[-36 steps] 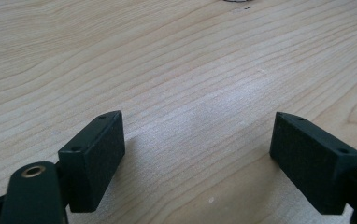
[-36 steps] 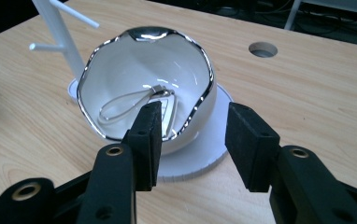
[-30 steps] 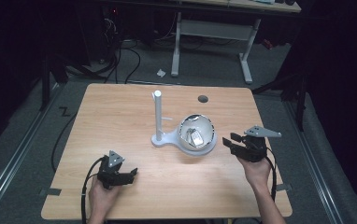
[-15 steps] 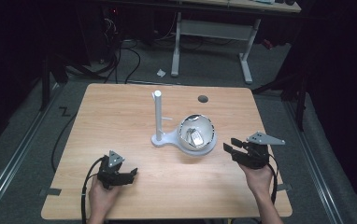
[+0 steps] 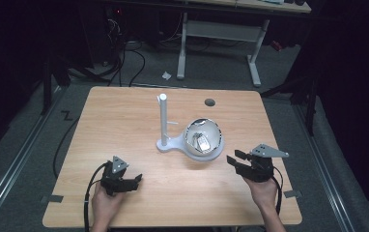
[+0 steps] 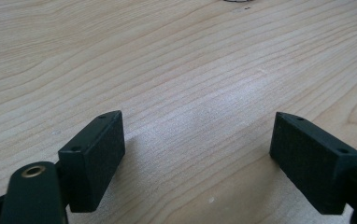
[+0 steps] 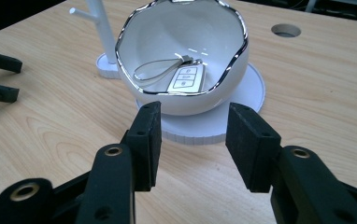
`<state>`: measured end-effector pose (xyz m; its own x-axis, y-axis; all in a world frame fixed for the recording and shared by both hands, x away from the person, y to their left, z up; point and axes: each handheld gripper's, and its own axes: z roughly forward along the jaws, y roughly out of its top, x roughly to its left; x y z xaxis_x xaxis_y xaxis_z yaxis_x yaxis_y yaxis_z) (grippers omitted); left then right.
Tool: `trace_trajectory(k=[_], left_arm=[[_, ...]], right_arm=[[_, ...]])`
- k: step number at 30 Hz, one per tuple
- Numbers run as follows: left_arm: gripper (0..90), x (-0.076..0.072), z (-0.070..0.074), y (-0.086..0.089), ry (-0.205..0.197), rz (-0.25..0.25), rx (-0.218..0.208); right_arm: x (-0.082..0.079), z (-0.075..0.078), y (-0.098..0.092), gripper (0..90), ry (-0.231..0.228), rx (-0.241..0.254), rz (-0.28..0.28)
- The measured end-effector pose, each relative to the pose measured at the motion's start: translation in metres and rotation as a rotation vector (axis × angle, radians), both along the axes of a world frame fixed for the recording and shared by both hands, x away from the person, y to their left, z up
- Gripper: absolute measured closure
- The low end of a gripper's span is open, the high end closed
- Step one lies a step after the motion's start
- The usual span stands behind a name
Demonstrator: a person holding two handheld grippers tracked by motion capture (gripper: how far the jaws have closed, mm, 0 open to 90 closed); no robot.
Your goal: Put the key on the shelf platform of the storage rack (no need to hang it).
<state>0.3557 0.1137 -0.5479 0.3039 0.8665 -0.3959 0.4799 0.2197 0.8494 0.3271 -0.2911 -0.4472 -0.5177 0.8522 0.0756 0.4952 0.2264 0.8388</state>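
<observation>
Black jaws of the right gripper (image 7: 193, 140) stand spread with nothing between them, low over the pale wood-grain table (image 5: 124, 121), aimed at the glossy white bowl with a wavy chrome rim (image 7: 186, 100), which is near but apart from the tips. Bowl sits on the round white ribbed base (image 7: 214, 128) of a stand; a thin white upright post with a short side peg (image 5: 163, 118) rises from the other end of that base. Inside the bowl: a white car key fob with three buttons (image 7: 185, 78), lying flat on the bottom, and its grey cord loop (image 7: 155, 70) beside it. Button markings too small to read. Nothing lies between jaws and bowl. Round cable hole (image 5: 210, 102) in the tabletop beyond the bowl. Left gripper (image 5: 133, 180) rests well apart at the near left edge, jaws spread wide over bare wood, holding nothing.
</observation>
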Motion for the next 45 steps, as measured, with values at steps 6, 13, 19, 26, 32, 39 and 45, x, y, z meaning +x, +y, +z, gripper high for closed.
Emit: trace_trajectory(k=[6,13,19,26,32,39,45], left_arm=[[18.4,0.000,0.000,0.000,0.000,0.000,0.000],[18.4,0.000,0.000,0.000,0.000,0.000,0.000],[18.4,0.000,0.000,0.000,0.000,0.000,0.001],[18.4,0.000,0.000,0.000,0.000,0.000,0.000],[18.4,0.000,0.000,0.000,0.000,0.000,0.000],[18.4,0.000,0.000,0.000,0.000,0.000,0.000],[18.3,0.000,0.000,0.000,0.000,0.000,0.000]], right_arm=[[-0.001,-0.008,0.004,56.0,0.014,0.001,0.013],[-0.001,-0.012,0.007,56.0,0.016,-0.006,0.019],[-0.002,-0.016,0.009,56.0,0.018,-0.006,0.023],[-0.002,-0.024,0.012,56.1,0.030,-0.020,0.014],[-0.001,-0.032,0.015,56.0,0.046,-0.011,0.017],[-0.001,-0.037,0.017,56.0,0.050,-0.015,0.018],[0.001,-0.044,0.023,56.1,0.070,-0.017,0.027]])
